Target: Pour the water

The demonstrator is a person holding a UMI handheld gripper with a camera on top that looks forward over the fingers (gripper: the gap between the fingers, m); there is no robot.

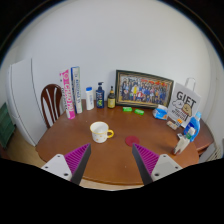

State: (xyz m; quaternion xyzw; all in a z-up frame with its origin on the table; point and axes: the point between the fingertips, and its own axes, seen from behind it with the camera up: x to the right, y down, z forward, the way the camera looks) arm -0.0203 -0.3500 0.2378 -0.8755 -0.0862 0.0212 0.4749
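1. The gripper [111, 163] hangs over the near edge of the round wooden bench [70, 140], jaws spread wide with nothing between them.
2. A white mug with a yellow handle [100, 131] sits on the bench just ahead of the jaws.
3. A framed group photo [144, 88] leans at the back wall, with a dark pump bottle [100, 95] and a white bottle [89, 97] beside it.
4. A clear bottle with a blue cap [186, 137] stands off to the right.

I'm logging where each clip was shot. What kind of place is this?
Likely a home dining corner: a round wooden table with a white mug, a framed photo against the wall, and a chair beside it.
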